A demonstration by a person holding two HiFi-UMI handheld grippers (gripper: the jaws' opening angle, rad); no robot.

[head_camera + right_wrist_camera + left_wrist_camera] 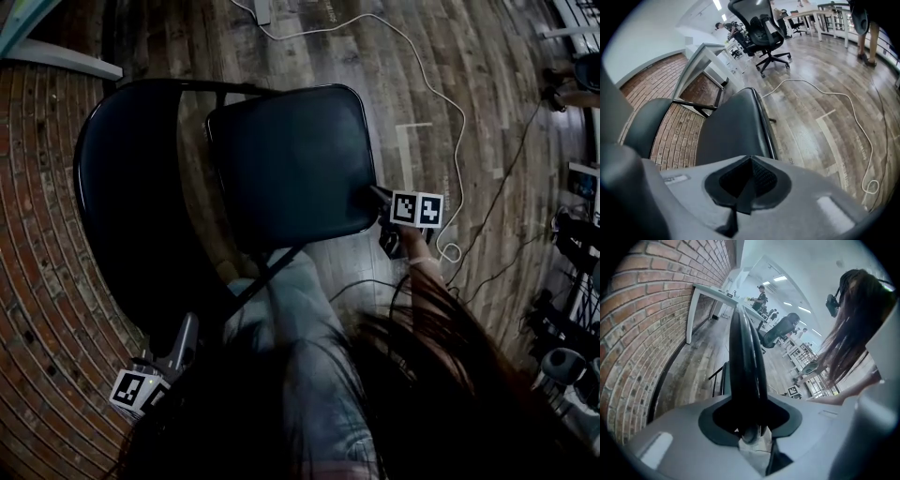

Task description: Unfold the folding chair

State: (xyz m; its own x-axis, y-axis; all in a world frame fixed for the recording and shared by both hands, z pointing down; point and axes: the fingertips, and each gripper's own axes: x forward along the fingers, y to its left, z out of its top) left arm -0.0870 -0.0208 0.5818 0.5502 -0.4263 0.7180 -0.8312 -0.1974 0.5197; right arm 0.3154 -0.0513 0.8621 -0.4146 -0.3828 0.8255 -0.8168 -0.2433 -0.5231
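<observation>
Left gripper view: the left claw [751, 437] is pinching the rounded black edge of the folding chair [745, 362], which runs straight up the middle of the frame from between its jaws. A brick wall [642, 324] fills the left side.

Right gripper view: the right claw [749, 187] has its jaws pressed together with nothing between them. The chair's black padded seat [733, 131] lies just beyond its tip, and whether they touch cannot be told. An office chair [764, 33] and a white worktop [705, 51] stand at the top of the frame.

Head view: the chair sits left of centre. Its backrest [131, 206] curves along the left, with the seat angled away from it towards the right. The left claw holds the backrest at lower left, and the right claw is at the seat's lower right corner. A white cable [441, 94] loops over the wooden floor [487, 56] at upper right.
</observation>
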